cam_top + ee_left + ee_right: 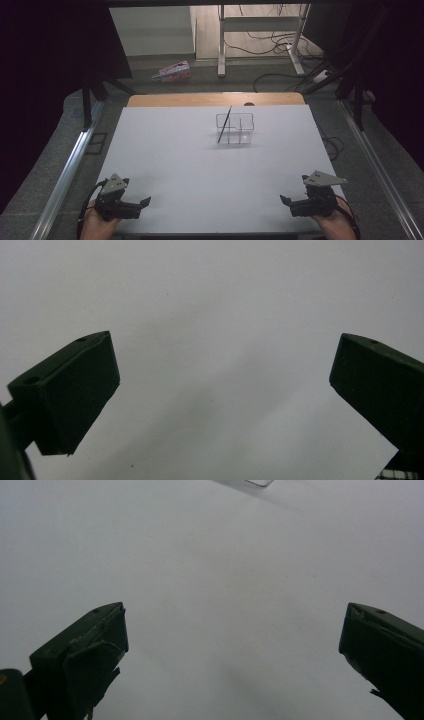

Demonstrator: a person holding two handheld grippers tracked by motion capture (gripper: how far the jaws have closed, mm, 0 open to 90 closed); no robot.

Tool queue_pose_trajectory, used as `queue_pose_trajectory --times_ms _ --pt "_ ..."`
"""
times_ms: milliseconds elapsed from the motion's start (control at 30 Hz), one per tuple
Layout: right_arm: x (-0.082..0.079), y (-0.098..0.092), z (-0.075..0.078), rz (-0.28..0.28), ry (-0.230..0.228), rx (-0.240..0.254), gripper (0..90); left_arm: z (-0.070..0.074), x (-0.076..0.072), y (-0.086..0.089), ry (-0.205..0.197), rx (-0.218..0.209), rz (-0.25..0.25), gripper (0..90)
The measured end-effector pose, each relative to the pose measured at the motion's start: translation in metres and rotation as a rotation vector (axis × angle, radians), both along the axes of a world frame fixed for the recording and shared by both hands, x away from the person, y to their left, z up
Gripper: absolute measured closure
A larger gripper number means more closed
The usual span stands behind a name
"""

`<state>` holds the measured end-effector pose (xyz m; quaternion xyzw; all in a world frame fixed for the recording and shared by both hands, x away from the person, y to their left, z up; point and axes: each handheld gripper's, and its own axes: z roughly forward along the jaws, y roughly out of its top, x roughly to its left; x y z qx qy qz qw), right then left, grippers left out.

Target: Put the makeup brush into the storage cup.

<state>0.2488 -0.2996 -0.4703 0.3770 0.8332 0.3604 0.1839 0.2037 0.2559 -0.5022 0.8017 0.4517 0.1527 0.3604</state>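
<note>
High view: we hold the left gripper (146,202) and right gripper (283,199) at the table's (170,150) near corners; a clear box (235,128) with a leaning stick (224,124) sits far ahead.
Left gripper view: our jaws gape wide over bare table.
Right gripper view: jaws wide; box corner (259,482) at top.

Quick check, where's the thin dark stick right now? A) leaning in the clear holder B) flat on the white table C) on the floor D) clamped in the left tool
A: the thin dark stick stands tilted in the clear holder at the table's far middle, while the left tool and right tool sit open and empty at the near edge.
</note>
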Motion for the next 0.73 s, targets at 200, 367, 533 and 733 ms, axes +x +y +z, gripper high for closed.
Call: queue_pose_trajectory --times_ms 200,367,533,733 --pt "-0.003 -0.006 -0.003 -0.010 0.011 -0.011 0.0 0.000 0.000 0.000 0.005 0.004 -0.004 0.3" --pt "-0.004 -0.012 -0.006 -0.024 0.028 -0.013 0.0 -0.001 0.001 -0.001 0.008 0.007 -0.007 0.2" --pt "-0.003 -0.018 -0.010 -0.040 0.046 -0.015 0.0 -0.001 0.001 -0.001 0.010 0.007 -0.006 0.2" --pt "-0.003 -0.018 -0.011 -0.040 0.056 -0.021 0.0 -0.001 0.001 -0.002 0.012 0.010 -0.009 0.2"
